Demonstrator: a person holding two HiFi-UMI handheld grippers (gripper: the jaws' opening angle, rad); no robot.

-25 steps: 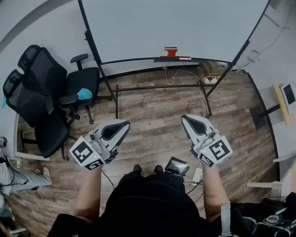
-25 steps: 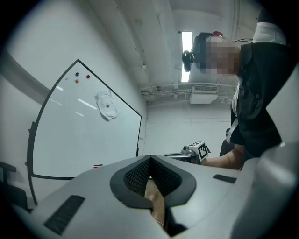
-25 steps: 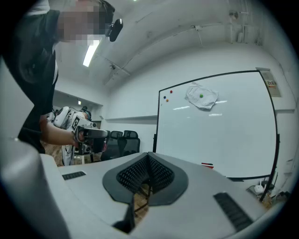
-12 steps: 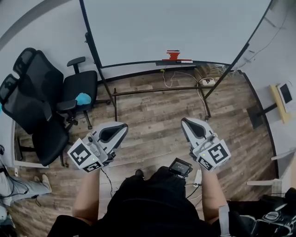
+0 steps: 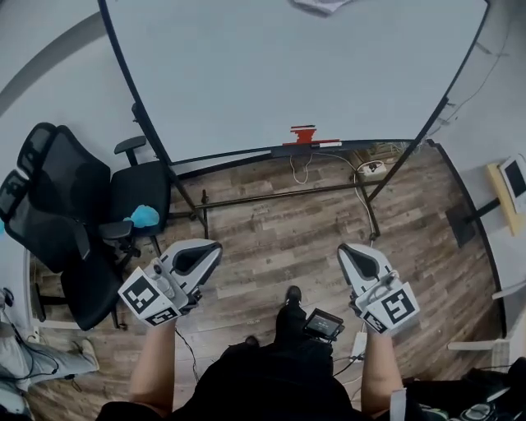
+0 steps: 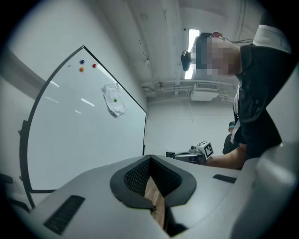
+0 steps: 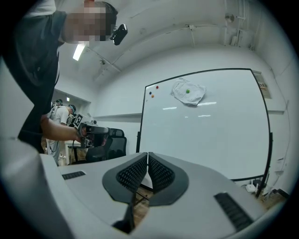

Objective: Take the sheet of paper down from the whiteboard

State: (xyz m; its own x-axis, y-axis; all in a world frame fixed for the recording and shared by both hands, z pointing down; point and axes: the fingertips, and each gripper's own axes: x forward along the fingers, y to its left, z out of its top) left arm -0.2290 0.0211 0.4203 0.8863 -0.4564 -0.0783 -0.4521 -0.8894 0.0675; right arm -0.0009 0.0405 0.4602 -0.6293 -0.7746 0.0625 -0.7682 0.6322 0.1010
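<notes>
A crumpled white sheet of paper [image 7: 188,92] hangs high on the whiteboard [image 5: 288,74] under a green magnet. In the head view only the lower edge of the paper [image 5: 322,5] shows at the top. The left gripper view shows the paper [image 6: 114,99] up and to the left, far off. My left gripper [image 5: 214,245] and right gripper [image 5: 346,249] are held level over the wooden floor, well short of the board. Both have their jaws shut with nothing between them. The right gripper's jaws [image 7: 147,156] point toward the board's lower left part.
Black office chairs [image 5: 74,205] stand at the left, with a blue object [image 5: 145,217] on one seat. A red eraser [image 5: 303,136] lies on the board's tray. The stand's legs and crossbar [image 5: 279,193] and cables with a power strip [image 5: 367,167] lie below the board. Three small magnets [image 6: 82,65] sit in its top corner.
Both grippers have moved forward toward the whiteboard along with the person. The board looks larger now, and the paper's lower edge has come into the head view.
</notes>
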